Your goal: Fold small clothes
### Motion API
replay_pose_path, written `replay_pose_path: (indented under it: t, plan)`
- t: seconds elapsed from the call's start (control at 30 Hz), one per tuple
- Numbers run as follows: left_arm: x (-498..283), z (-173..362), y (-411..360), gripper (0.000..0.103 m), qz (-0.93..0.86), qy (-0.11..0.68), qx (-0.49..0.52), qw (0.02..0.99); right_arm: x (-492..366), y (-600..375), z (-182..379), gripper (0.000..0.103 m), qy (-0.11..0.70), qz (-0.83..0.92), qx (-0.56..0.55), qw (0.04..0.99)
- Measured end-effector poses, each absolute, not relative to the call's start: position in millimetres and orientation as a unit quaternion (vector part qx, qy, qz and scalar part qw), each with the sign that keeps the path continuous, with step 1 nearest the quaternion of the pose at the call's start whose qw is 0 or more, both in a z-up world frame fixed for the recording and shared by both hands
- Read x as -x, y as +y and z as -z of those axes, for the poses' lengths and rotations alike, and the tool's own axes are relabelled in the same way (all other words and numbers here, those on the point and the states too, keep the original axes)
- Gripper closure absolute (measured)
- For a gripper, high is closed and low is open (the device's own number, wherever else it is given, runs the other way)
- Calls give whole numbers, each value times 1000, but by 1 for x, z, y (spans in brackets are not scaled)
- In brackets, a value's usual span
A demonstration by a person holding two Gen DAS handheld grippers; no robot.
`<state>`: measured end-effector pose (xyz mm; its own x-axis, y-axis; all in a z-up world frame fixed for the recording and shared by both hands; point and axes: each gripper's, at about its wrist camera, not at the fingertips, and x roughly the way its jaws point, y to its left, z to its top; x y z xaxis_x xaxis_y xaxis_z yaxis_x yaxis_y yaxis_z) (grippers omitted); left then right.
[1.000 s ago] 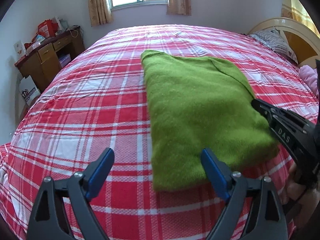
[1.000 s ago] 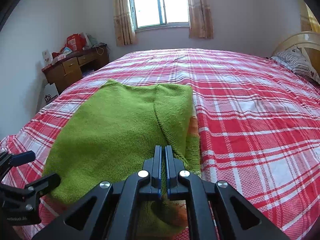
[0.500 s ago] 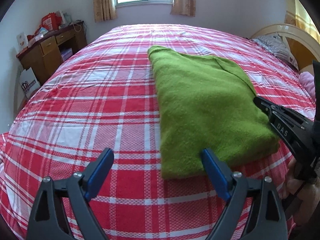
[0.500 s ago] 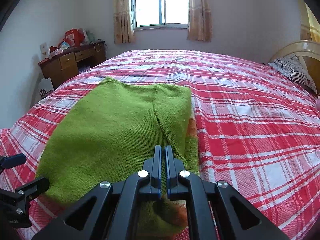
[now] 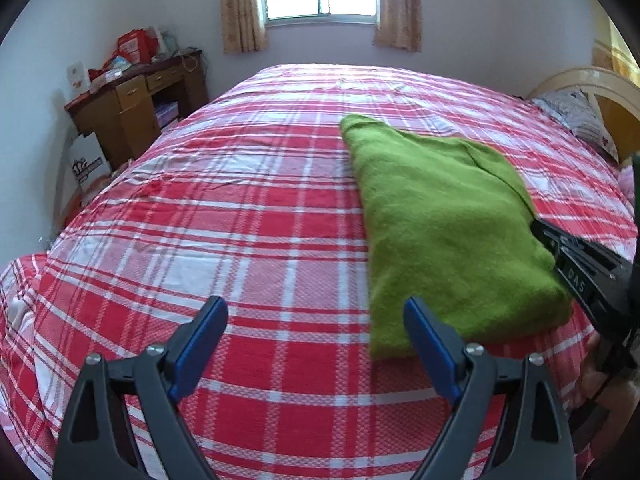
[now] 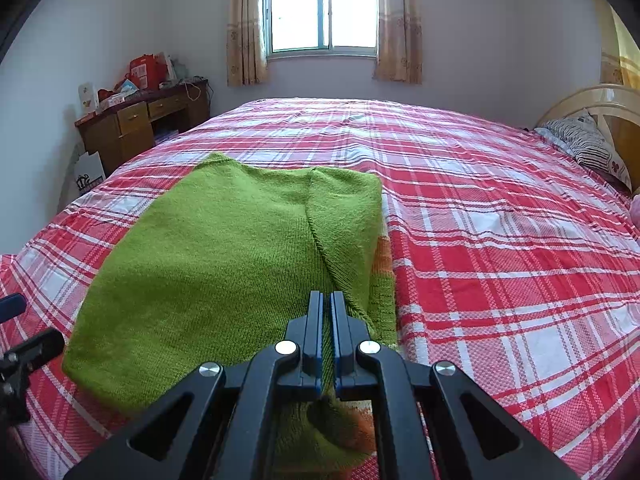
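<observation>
A green knitted sweater [image 5: 440,232] lies folded on the red plaid bed [image 5: 240,240]. My left gripper [image 5: 314,320] hovers open over bare bedspread just left of the sweater's near corner, nothing between its blue pads. In the right wrist view the sweater [image 6: 240,260] fills the near left, with an orange patch along its right edge. My right gripper [image 6: 326,300] is shut on the sweater's near edge, green knit pinched between its pads. The right gripper's black body [image 5: 580,268] also shows at the sweater's right side, and the left gripper's fingers [image 6: 24,344] at the far left.
A wooden desk [image 6: 140,124] with clutter and a white paper bag [image 6: 88,172] stands at the bed's far left. A striped pillow [image 6: 584,140] and a cream headboard [image 6: 592,100] are at the right. Plaid bedspread stretches right of the sweater [image 6: 500,240].
My left gripper has drifted left, away from the sweater, which now sits further right in its view. The right gripper stays shut on the sweater's edge in the same place.
</observation>
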<state>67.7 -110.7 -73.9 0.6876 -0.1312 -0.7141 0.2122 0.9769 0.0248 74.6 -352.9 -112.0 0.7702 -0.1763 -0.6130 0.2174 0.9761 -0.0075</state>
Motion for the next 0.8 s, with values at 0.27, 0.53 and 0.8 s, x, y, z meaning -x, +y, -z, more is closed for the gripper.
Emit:
replay_pose_path:
  t: [0.27, 0.53, 0.8]
  plan:
    - [-75, 70, -100, 11, 97, 376, -58, 920, -58, -374, 103, 100, 310, 68, -121, 940]
    - [-121, 57, -95, 5, 144, 378, 4, 915, -19, -437, 90, 19, 269, 72, -277, 920]
    - [-182, 62, -132, 7, 207, 396, 52, 893, -77, -431, 71, 20, 288, 5, -213, 934]
